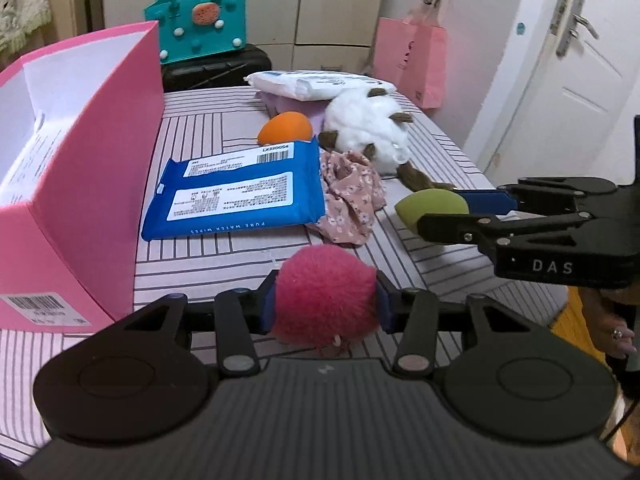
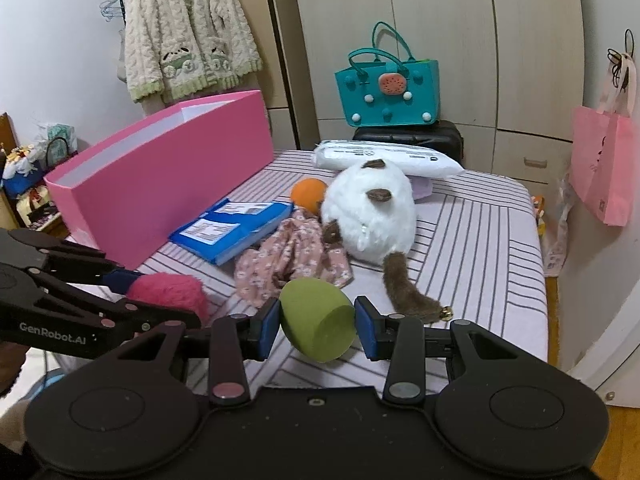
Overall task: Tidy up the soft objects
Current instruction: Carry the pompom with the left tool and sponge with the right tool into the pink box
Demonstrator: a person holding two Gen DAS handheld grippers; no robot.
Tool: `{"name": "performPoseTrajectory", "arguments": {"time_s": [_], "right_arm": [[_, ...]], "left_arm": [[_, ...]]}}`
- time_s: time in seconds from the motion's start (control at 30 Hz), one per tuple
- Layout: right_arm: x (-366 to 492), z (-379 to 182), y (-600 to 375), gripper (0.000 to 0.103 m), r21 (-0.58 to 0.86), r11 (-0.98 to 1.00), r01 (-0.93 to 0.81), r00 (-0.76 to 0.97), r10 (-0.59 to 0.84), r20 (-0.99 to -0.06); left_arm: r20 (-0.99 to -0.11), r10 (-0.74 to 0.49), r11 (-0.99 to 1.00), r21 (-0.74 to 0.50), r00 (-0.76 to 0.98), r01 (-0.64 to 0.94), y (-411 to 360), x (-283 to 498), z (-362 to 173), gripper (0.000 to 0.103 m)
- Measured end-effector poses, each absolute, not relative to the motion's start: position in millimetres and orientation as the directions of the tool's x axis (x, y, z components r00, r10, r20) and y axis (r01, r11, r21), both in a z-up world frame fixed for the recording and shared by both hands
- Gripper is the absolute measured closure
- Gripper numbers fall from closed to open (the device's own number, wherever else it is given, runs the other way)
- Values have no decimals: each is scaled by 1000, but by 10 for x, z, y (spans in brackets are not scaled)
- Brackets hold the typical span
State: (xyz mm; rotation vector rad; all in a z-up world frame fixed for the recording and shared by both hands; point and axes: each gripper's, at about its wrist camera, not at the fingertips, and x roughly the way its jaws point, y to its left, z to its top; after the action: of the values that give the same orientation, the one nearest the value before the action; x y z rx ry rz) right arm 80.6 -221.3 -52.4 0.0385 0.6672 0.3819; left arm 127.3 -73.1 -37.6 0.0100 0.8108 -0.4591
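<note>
Two hand-held grippers near bed edge, left [image 1: 325, 305] clamping pink pompom [image 1: 326, 294], right [image 2: 316, 326] clamping green sponge [image 2: 316, 326]

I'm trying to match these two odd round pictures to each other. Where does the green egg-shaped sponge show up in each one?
Left wrist view: green sponge at right of centre, held by the right gripper coming in from the right edge.
Right wrist view: green sponge at lower centre, squeezed between the blue fingers.
Shared landmark: the pink box, standing left of the sponge in both.

Pink pompom [image 1: 325, 295], green sponge [image 2: 316, 322], striped sheet [image 2: 472, 240]
</note>
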Motion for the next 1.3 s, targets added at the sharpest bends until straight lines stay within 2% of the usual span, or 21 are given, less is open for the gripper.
{"name": "performPoseTrajectory", "arguments": {"time_s": [0.47,0.63,0.83,1.3], "right_arm": [[745,-193,-2068,57,288,885,-366,612,462,-642],[766,3,-1984,57,317,863,-394,585,501,-638],[820,298,-1817,57,286,847,-448,581,519,-627],[1368,776,-1160,57,169,789,-590,564,553,-614]], "left_arm": [[-691,-422,877,-146,587,458,-410,1162,150,58],[-701,-493,843,-237,516,484,-281,1205,312,58],[-699,-512,827,-243,499,508,-127,1213,554,58],[-655,-410,892,-141,635,429,571,1593,1027,57]]}}
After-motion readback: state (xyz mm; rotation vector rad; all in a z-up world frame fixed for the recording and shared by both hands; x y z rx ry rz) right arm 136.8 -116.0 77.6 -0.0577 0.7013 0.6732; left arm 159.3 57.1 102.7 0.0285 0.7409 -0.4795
